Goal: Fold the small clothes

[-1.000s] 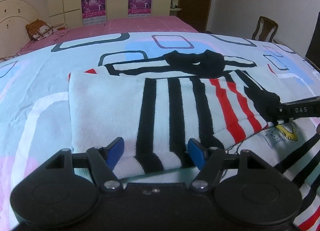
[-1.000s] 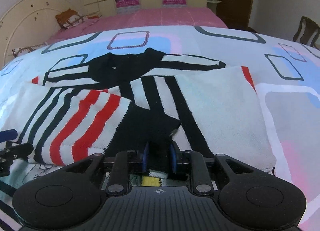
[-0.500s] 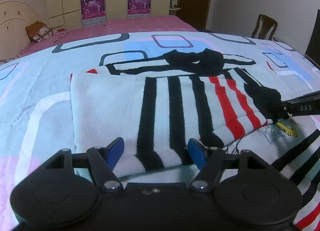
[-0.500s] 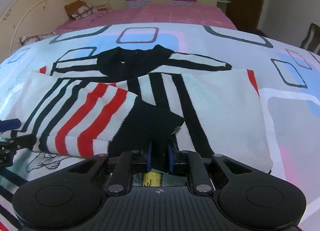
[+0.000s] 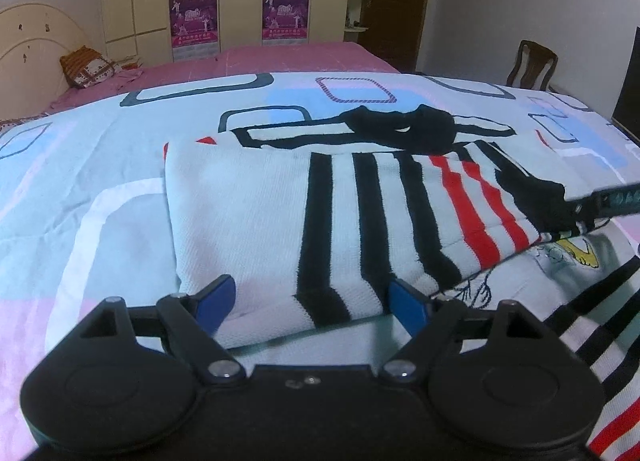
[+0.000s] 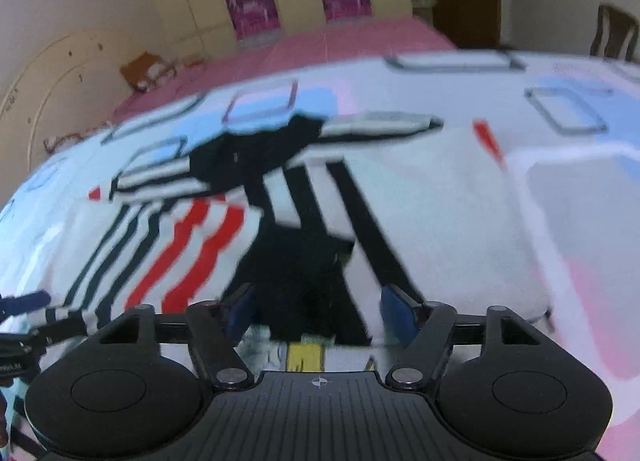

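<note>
the striped knit top lies folded across the middle of both views on the patterned bedspread, its black cuff low in the centre of the right view. it looks light, soft and floppy, likely to sag, so a folded edge seems the best hold. the left gripper stands released, jaws wide astride the hem. the right gripper has just been opening, cuff loose between its jaws.
</note>
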`<move>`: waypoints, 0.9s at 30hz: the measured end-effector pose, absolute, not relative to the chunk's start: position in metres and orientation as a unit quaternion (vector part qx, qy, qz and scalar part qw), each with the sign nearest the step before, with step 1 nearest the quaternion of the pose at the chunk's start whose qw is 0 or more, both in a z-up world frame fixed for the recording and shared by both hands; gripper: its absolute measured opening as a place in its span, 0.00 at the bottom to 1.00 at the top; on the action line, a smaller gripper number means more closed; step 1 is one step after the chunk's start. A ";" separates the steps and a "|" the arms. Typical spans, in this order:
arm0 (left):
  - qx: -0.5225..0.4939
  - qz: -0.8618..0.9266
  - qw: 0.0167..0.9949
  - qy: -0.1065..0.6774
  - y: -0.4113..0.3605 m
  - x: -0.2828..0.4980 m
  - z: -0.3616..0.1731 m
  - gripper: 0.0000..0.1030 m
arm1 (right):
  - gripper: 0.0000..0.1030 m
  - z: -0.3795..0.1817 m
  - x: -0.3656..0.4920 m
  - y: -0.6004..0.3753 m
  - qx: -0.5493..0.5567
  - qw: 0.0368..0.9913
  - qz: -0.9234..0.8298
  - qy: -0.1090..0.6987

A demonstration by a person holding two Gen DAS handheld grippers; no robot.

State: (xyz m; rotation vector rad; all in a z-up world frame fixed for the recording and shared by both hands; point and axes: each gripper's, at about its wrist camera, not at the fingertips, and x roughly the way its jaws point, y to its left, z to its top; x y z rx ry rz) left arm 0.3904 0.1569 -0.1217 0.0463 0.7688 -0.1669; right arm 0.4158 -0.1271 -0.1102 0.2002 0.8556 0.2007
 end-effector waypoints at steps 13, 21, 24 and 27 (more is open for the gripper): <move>0.022 -0.094 0.923 0.373 0.168 0.390 -0.121 0.80 | 0.08 -0.116 0.405 -0.124 0.095 0.898 0.112 0.416; -0.008 -0.065 0.931 0.359 0.168 0.376 -0.104 0.79 | 0.39 -0.080 0.386 -0.124 0.056 0.936 0.084 0.337; -0.014 -0.056 0.925 0.376 0.168 0.380 -0.112 0.79 | 0.36 -0.090 0.396 -0.105 0.023 0.926 0.118 0.357; -0.001 -0.055 0.925 0.377 0.166 0.379 -0.116 0.79 | 0.20 -0.113 0.407 -0.096 -0.015 0.909 0.099 0.405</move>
